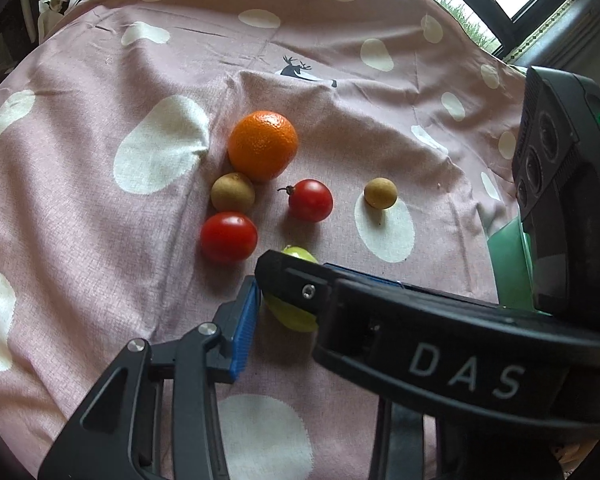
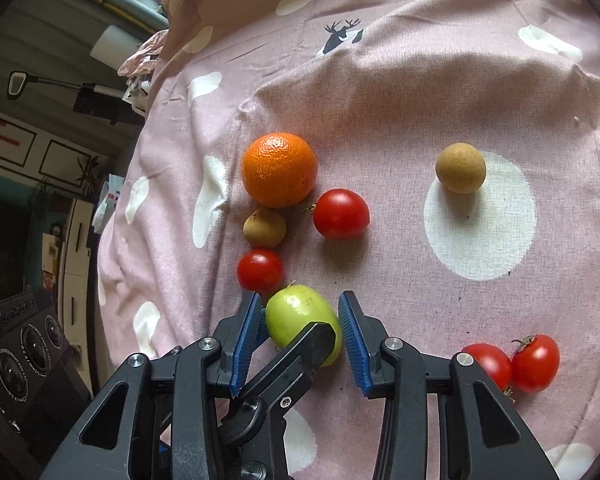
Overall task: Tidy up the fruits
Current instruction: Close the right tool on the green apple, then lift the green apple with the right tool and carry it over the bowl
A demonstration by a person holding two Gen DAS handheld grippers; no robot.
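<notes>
Pink cloth w/ white dots [image 2: 380,100] covers the whole surface, and all the fruit lies loose on it. A pale green slab [image 1: 508,264] shows at the right edge of the left wrist view. It is mostly hidden behind the right tool's body, so can't tell what it is or whether it holds anything.

Orange [image 2: 279,169] is the biggest fruit, far-left of centre. The green fruit [image 2: 296,316] comes next, nearest to both tools, centre-near. It is oval, smooth, glossy and pale yellow-green, w/ a small brown speck on top. Its long axis runs far-left to near-right, w/ the stem nub at the far-left end.

- Right gripper [image 2: 300,300]: both blue pads are against the green fruit's sides, clenched on it.
- Left gripper [image 1: 292,308]: its left pad presses the fruit. Its other finger is hidden in its own view, but the right wrist view shows it lying across the fruit's near end, so it is also grasping the fruit.

The 2 tools cross each other.

Stemmed tomato [image 2: 341,213] sits just right of the orange. Small tomato [image 2: 260,270] is just far-left of the green fruit. Tomato pair [image 2: 535,363] sits touching, near-right.

Left longan [image 2: 265,227] lies between the orange and the small tomato. Right longan [image 2: 461,168] is well apart, at the far edge of a white dot.
</notes>
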